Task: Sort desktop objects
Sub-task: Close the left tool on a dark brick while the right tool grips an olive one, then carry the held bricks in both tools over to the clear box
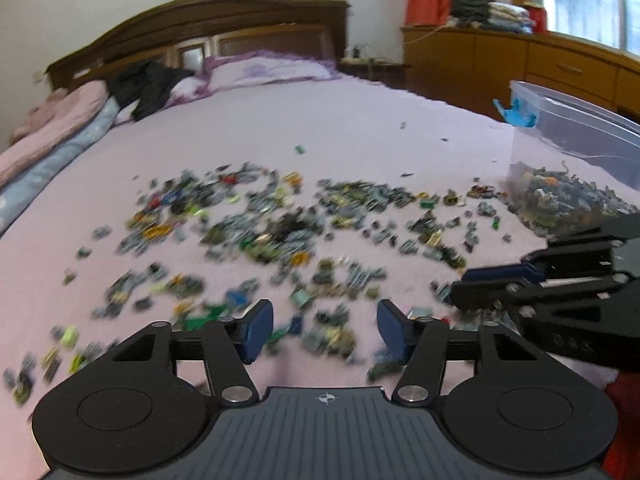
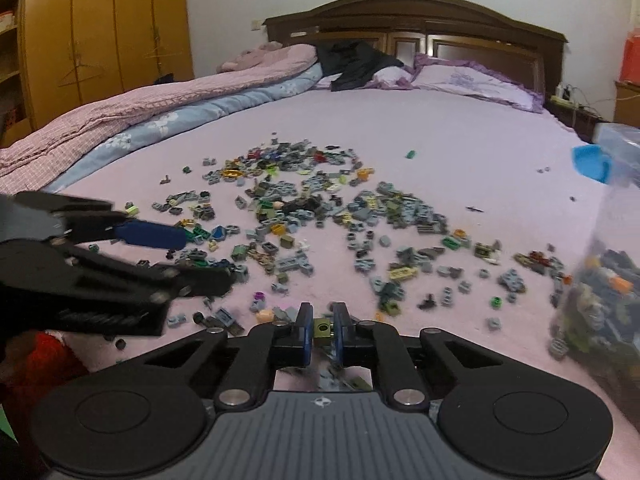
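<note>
Small building bricks (image 1: pixel 280 232) lie scattered over the pink bedsheet (image 1: pixel 360 120), blurred in the left wrist view and sharper as the brick pile (image 2: pixel 320 208) in the right wrist view. My left gripper (image 1: pixel 326 328) hangs low over the near edge of the scatter. Its blue pads stand apart, with loose bricks on the sheet below the gap. My right gripper (image 2: pixel 323 328) is shut on a small olive-green brick (image 2: pixel 322 328), just above the sheet. Each gripper shows in the other's view: the right gripper (image 1: pixel 460 286) from the right, the left gripper (image 2: pixel 206 260) from the left.
A clear plastic box (image 1: pixel 580 148) with a blue latch (image 1: pixel 518 114) stands at the right and holds several bricks; the same box (image 2: pixel 608 280) shows in the right wrist view. Folded quilts (image 2: pixel 120 120), pillows (image 2: pixel 472 80) and a black garment (image 2: pixel 356 64) lie further back.
</note>
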{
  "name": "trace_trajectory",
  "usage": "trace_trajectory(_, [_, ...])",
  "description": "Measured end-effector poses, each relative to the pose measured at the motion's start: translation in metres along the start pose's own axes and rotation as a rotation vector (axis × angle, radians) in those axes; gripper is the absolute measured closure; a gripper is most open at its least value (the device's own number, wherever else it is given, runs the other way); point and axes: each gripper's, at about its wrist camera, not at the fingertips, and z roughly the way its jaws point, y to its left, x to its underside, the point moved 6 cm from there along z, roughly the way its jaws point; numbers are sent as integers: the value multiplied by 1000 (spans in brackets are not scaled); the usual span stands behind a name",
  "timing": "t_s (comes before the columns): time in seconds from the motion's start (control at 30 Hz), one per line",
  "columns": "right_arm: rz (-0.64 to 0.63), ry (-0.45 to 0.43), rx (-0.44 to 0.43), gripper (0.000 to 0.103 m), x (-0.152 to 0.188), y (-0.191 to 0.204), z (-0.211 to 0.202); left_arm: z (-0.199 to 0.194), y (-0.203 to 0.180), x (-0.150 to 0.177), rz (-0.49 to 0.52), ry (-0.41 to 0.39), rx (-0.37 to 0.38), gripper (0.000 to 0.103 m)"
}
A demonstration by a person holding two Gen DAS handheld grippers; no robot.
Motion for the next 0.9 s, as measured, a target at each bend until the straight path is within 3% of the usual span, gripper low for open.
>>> trace_trajectory(0.13, [31, 4, 29, 91, 5, -12, -9, 21, -13, -2, 45, 23, 33, 68])
trace_trajectory(0.2, [43, 4, 40, 91, 7, -16, -10, 29, -14, 1, 38, 46, 45, 82])
trace_trajectory(0.3, [50, -2, 47, 91, 7, -19, -10, 28, -15, 2, 27, 47, 53, 92])
trace_trajectory(0.73, [43, -54, 36, 91, -7, -18, -17, -3, -12, -11, 14, -9, 64, 93])
trace_trajectory(0.9, [43, -87, 45, 91, -16, -20, -26, -16, -19, -26, 42, -66, 80, 93])
